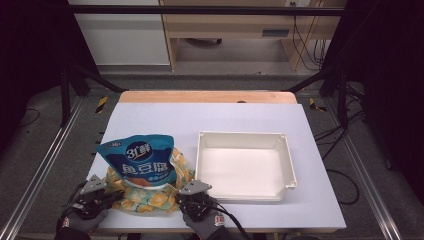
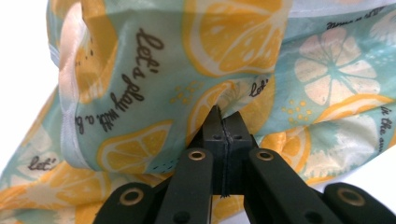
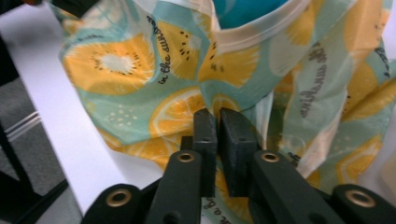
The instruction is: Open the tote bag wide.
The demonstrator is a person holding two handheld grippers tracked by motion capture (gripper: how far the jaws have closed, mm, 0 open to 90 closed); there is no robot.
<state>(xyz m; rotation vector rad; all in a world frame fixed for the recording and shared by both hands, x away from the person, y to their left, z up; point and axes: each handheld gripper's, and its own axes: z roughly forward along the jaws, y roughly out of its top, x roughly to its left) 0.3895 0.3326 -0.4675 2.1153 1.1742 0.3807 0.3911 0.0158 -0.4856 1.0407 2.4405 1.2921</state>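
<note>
1. Gloved hands are seen at the near table edge, each holding a gripper against a lemon-print fabric bag.
2. Fabric of the bag is pinched between the closed jaws of the left gripper, seen at the bag's left side in the high view.
3. At the bag's right side, a fold is caught in the right gripper, whose jaws are parted by a narrow slit; whether the pads press on it cannot be told.
4. A blue snack pouch is shown standing upright inside the bag.
5. An empty white tray is set just right of the bag on the white table.
</note>
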